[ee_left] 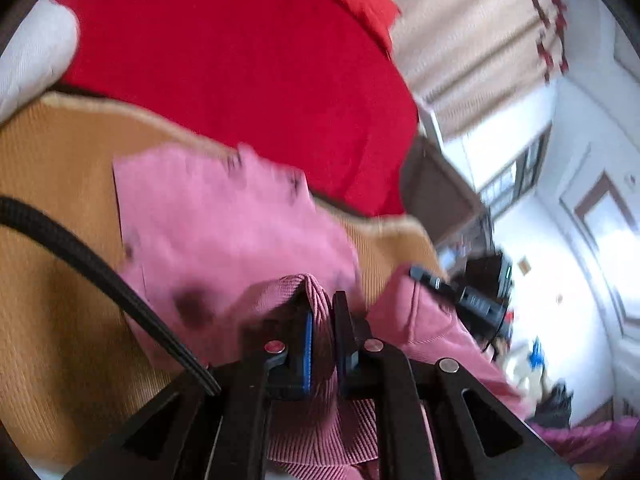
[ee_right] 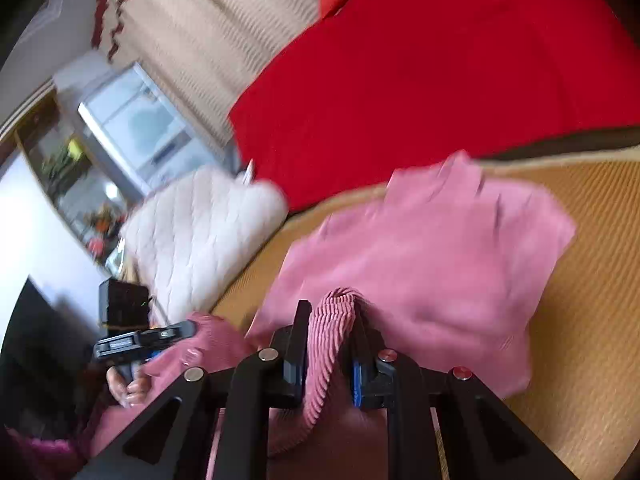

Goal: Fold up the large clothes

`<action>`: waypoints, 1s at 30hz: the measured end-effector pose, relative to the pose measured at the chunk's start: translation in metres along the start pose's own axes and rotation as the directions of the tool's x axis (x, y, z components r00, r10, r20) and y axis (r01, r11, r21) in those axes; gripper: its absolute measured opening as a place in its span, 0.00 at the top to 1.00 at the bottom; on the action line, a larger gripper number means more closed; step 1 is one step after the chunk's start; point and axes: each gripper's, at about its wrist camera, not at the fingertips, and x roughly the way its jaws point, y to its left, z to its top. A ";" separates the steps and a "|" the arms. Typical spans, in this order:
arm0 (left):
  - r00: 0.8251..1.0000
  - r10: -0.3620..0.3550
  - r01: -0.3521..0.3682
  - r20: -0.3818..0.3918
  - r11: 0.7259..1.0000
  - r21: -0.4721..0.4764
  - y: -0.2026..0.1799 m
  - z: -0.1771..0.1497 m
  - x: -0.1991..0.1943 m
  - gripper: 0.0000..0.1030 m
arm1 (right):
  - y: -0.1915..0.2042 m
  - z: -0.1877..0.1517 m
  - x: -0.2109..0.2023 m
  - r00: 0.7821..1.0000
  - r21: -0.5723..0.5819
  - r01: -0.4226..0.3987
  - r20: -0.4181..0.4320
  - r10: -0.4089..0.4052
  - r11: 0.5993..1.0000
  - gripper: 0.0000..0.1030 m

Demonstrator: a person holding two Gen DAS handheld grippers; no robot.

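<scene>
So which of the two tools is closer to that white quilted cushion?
Left. The left tool, clamped on the pink garment's ribbed hem, is on the side of the white quilted cushion. The right tool, clamped on the same hem, sits farther away.

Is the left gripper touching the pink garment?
Touching. The left wrist view shows the left gripper shut on a ribbed fold of the pink garment, with the cloth pinched between both fingers.
</scene>
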 end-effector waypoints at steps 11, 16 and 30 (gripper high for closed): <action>0.908 0.380 -0.330 0.177 0.909 -0.256 0.110 0.092 0.062 0.70 | -0.185 0.053 0.049 0.990 0.639 0.090 0.024 -0.137 0.764 0.79; 0.895 0.406 -0.345 0.186 0.893 -0.289 0.112 0.091 0.068 0.54 | -0.174 0.063 0.027 0.970 0.570 0.123 0.104 -0.219 0.813 0.58; 0.856 0.504 -0.501 0.120 0.864 -0.054 0.043 0.057 0.113 0.30 | -0.018 0.041 0.091 0.982 -0.033 0.045 -0.182 -0.050 0.998 0.44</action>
